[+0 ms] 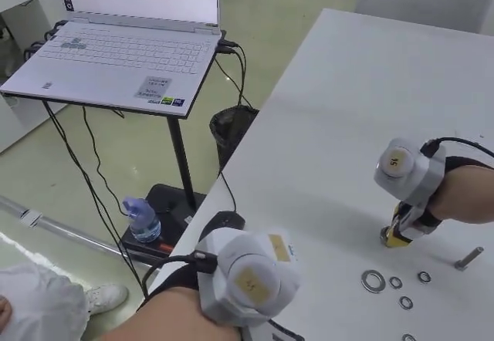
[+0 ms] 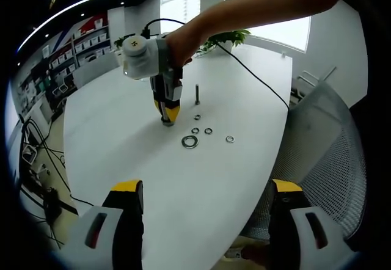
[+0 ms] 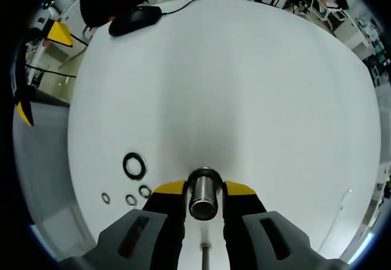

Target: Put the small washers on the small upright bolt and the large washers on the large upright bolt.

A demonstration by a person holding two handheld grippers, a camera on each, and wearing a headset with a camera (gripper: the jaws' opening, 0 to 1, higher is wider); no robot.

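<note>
Presently the right claw (image 1: 398, 235) is clenched on the large bolt (image 3: 203, 200), standing it on the worktop (image 1: 332, 125) just beyond the washers (image 1: 373, 281), probably so that they can drop over it. Its long axis runs vertical, free end pointing up. The left claw (image 2: 206, 187), jaws released wide, hangs over the near edge.

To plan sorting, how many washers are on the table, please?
5: a large washer; one small washer right of it, one near the small bolt, two closer; the right gripper may hide more.
</note>
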